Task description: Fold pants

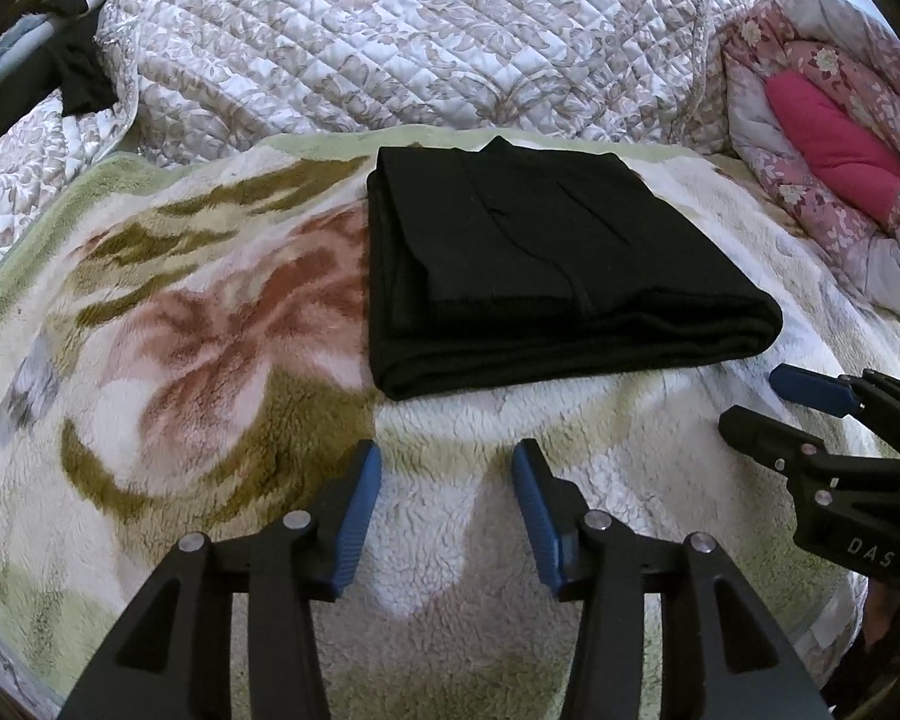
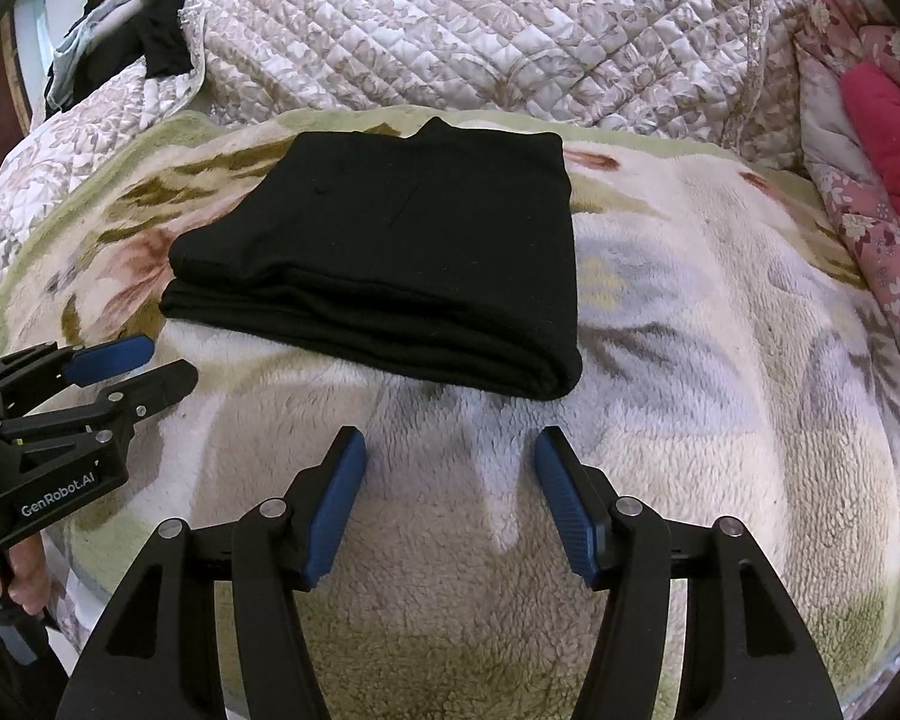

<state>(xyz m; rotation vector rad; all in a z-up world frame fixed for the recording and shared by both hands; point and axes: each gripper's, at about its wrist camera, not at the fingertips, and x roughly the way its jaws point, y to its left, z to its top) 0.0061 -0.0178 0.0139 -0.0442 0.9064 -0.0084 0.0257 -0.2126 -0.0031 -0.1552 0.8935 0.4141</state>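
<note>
Item: black knit pants [image 1: 546,264], folded into a compact, roughly square stack of several layers, laid flat on a cream fleece blanket with a pink-and-olive floral print [image 1: 210,324]. The stack is seen toward the far middle of the blanket, its thick folded edge turned to the cameras; layers are aligned fairly evenly, with one small corner protruding at the far edge. Left gripper [image 1: 447,504], black-framed with blue ribbed pads: jaws are set moderately apart, nothing is held between them, and fleece alone is visible in the gap; it is positioned near the stack's front edge but apart from it. Right gripper [image 2: 450,495], same make: jaws are likewise spread, nothing is gripped, and it is poised over bare blanket just short of the stack. Neither tool is in contact with the garment. Surroundings: a white-and-beige quilted bedspread [image 1: 390,42] is heaped behind, a pink flowered comforter with a magenta lining [image 1: 834,144] lies to the right, and dark clothing [image 1: 72,66] is draped at the far left. Step in hand, as judged: folding appears complete, with the release made. Next move, as judged: little is called for beyond a light tidy of the protruding corner, or withdrawal without the layers being disturbed.
</note>
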